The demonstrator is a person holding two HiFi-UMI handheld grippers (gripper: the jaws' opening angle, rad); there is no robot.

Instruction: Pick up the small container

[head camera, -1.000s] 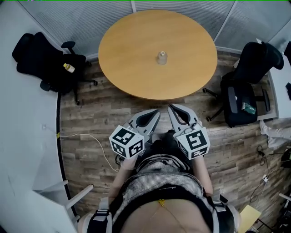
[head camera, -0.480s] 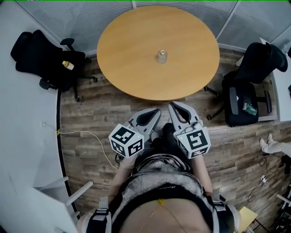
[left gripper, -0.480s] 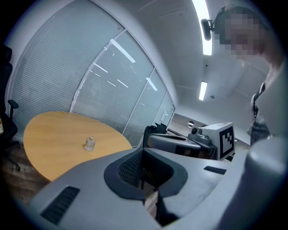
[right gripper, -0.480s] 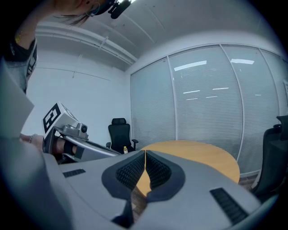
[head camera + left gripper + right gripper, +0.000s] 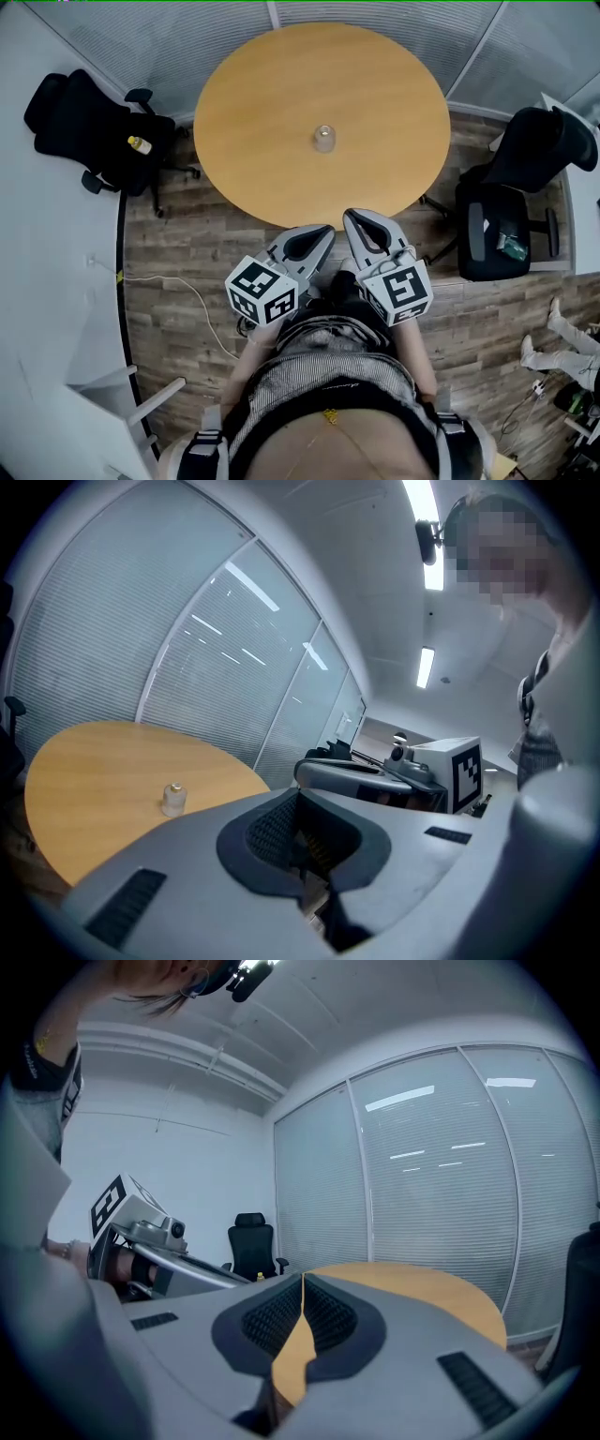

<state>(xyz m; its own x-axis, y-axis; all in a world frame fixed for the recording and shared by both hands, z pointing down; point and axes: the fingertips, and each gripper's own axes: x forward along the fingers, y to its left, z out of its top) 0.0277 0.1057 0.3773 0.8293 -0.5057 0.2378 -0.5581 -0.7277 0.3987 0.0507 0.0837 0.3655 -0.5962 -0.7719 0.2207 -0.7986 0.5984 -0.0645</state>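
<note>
The small container [image 5: 323,138] is a clear little jar with a lid, standing upright near the middle of the round wooden table [image 5: 253,103]. It also shows at the left in the left gripper view, as the jar [image 5: 173,799] on the table top [image 5: 84,771]. My left gripper [image 5: 323,232] and right gripper [image 5: 352,217] are held side by side close to my body, at the table's near edge and well short of the jar. Both are shut with nothing between the jaws: left gripper [image 5: 300,794], right gripper [image 5: 302,1279].
Black office chairs stand left [image 5: 84,127], one carrying a yellow bottle [image 5: 141,144], and right [image 5: 511,202] of the table. Glass walls with blinds [image 5: 169,37] curve behind it. A white cable [image 5: 192,292] lies on the wood floor, beside a white desk [image 5: 47,309].
The table and jar have drawn nearer in the head view, so the table's near edge now lies at the gripper tips. Both grippers stay shut and side by side.
</note>
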